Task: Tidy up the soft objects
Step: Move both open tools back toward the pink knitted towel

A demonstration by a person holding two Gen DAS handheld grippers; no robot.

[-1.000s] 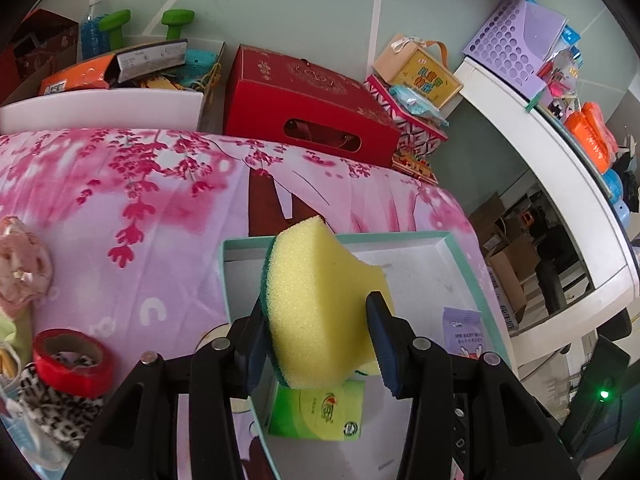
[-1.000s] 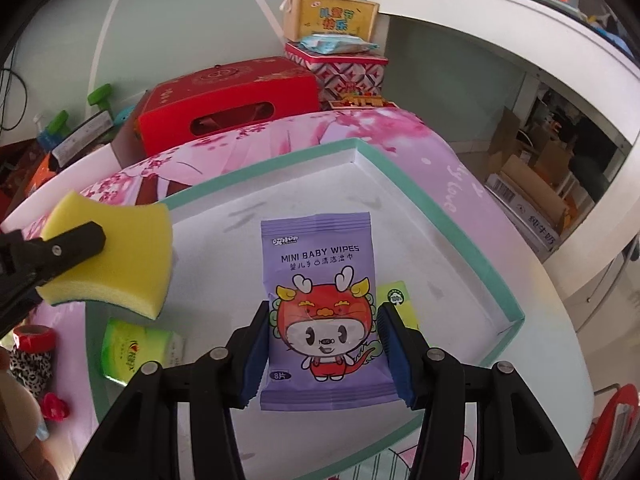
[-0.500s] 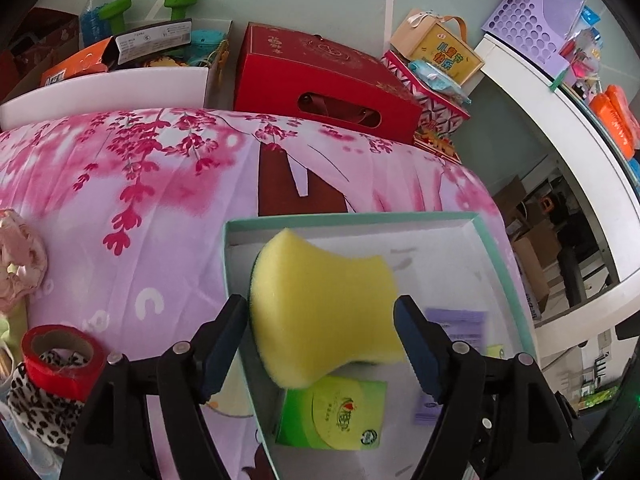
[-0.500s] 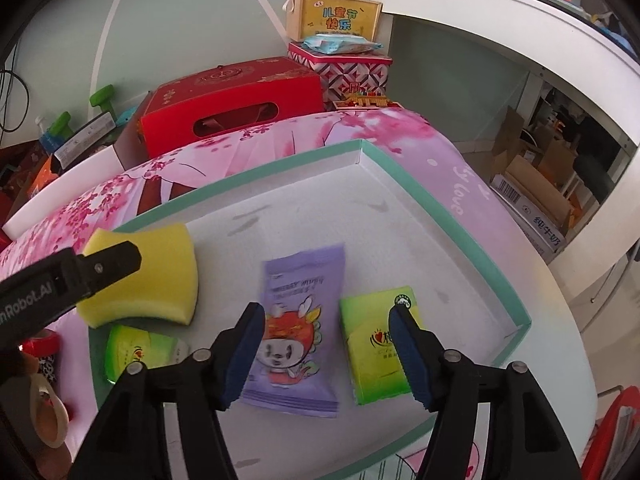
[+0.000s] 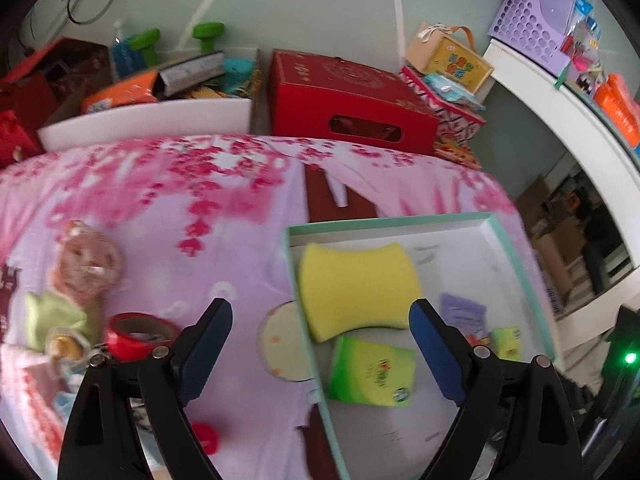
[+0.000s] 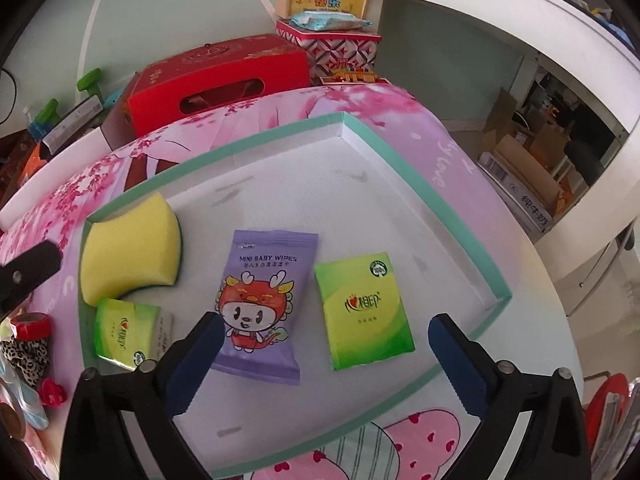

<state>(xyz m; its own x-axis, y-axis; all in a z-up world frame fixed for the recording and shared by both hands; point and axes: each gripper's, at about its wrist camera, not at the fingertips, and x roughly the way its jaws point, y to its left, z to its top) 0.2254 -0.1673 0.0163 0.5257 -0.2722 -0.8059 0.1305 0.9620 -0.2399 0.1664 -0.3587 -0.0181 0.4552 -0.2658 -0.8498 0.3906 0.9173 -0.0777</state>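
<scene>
Yellow hourglass-shaped foam sponge point(image 6: 130, 250) lying in the teal-rimmed white tray point(image 6: 424, 188), far-left corner. Left gripper point(image 5: 320, 344) and right gripper point(image 6: 325, 354) both spread wide, empty. Probably light and squishy; best pinched at the narrow waist.

The left wrist view is smeared — the plush bear point(image 5: 86, 260) and tape roll point(image 5: 136, 330) lack detail. There the wipes pack point(image 5: 464, 312) sits partly behind a finger point(image 5: 436, 356). In the right view, a finger point(image 6: 192, 356) covers the pack's lower corner — small print unreadable.
</scene>
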